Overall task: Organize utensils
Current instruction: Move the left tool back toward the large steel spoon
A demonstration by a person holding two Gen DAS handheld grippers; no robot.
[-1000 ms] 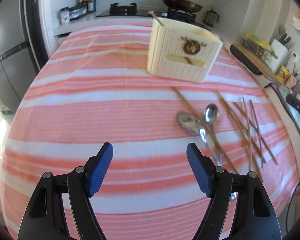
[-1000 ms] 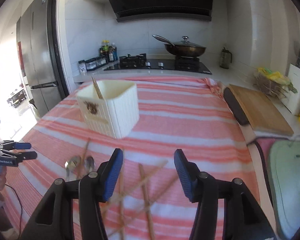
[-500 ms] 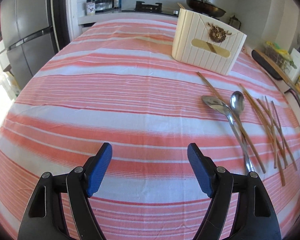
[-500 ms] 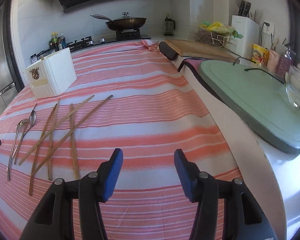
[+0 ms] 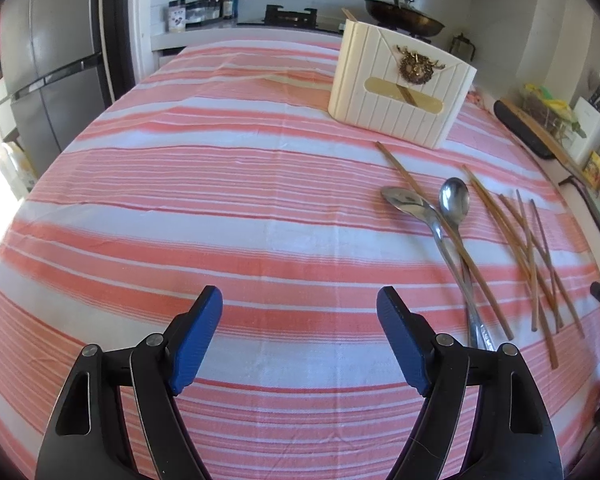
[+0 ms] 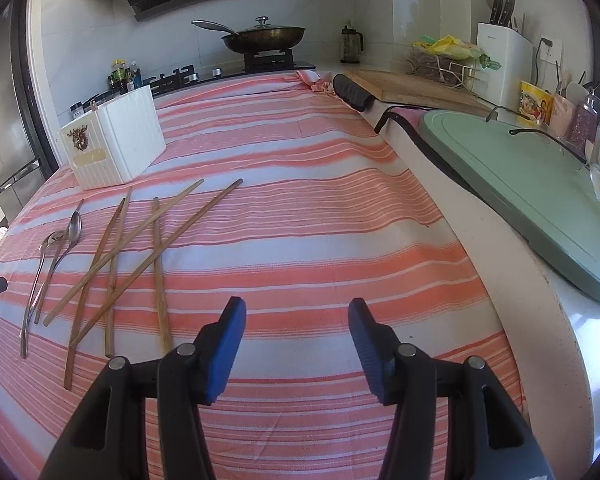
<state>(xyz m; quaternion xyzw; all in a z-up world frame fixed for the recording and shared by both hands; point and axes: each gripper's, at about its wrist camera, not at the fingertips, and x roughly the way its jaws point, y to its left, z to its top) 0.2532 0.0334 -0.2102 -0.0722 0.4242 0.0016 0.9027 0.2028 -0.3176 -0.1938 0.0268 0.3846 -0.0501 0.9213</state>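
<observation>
Task status: early stage; nearly all utensils remain loose on the worktop.

One chopstick stands in the cream holder (image 5: 400, 88); two spoons (image 5: 440, 208) and the scattered chopsticks (image 6: 116, 256) lie on the striped cloth (image 5: 220, 200), near the holder but outside it. The left gripper (image 5: 300, 336) and right gripper (image 6: 296, 344) both hang above bare cloth, fingers spread wide and holding nothing, well apart from the utensils. Compared with the view one second ago, the right gripper has drawn back from directly over the chopsticks, which now lie to its left; the left gripper's view has shifted only slightly. No utensil has changed position.
</observation>
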